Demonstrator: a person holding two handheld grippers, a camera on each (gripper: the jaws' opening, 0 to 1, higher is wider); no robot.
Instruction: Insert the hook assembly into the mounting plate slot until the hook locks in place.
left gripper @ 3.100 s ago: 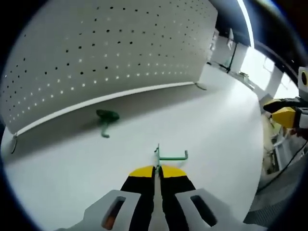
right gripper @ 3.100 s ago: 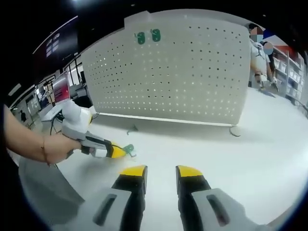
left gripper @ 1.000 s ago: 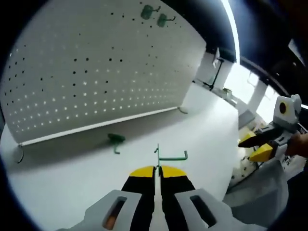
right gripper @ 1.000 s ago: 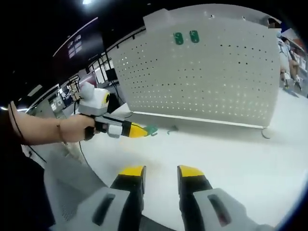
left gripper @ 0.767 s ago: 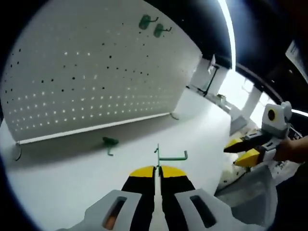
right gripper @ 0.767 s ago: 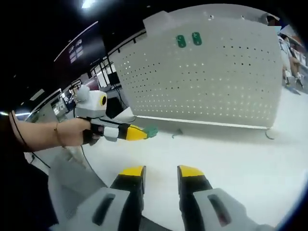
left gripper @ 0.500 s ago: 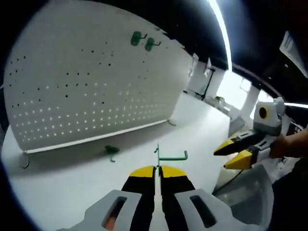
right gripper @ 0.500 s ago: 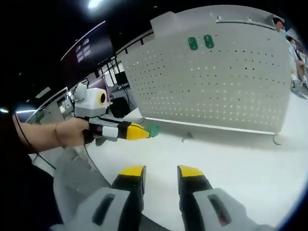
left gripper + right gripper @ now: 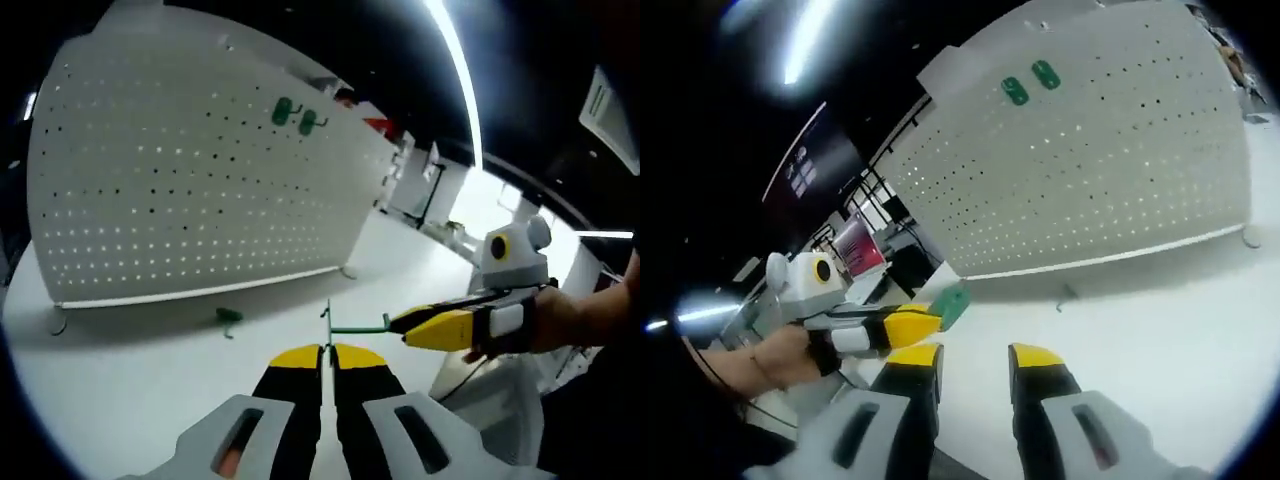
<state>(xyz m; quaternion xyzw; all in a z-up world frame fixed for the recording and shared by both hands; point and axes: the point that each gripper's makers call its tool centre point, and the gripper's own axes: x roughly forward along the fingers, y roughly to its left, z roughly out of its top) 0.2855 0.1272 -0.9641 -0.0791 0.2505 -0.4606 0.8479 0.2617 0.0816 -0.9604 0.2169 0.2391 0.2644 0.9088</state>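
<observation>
I'm seeing open white table (image 9: 150, 390) stretching ahead of my left gripper (image 9: 327, 352); the right gripper (image 9: 425, 325) is crowding in just beside its held green hook (image 9: 352, 325), the pegboard (image 9: 190, 190) walling off the far side.

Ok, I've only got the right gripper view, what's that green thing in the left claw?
Observer: In the left gripper view, a green wire hook, pinched in the shut left claw, arm pointing sideways.
Operator: How near is my right claw?
Observer: The right claw's tips sit at the hook's free end; contact unclear.
Operator: And the bit on the table?
Observer: Green too, another hook piece lying before the pegboard.
</observation>
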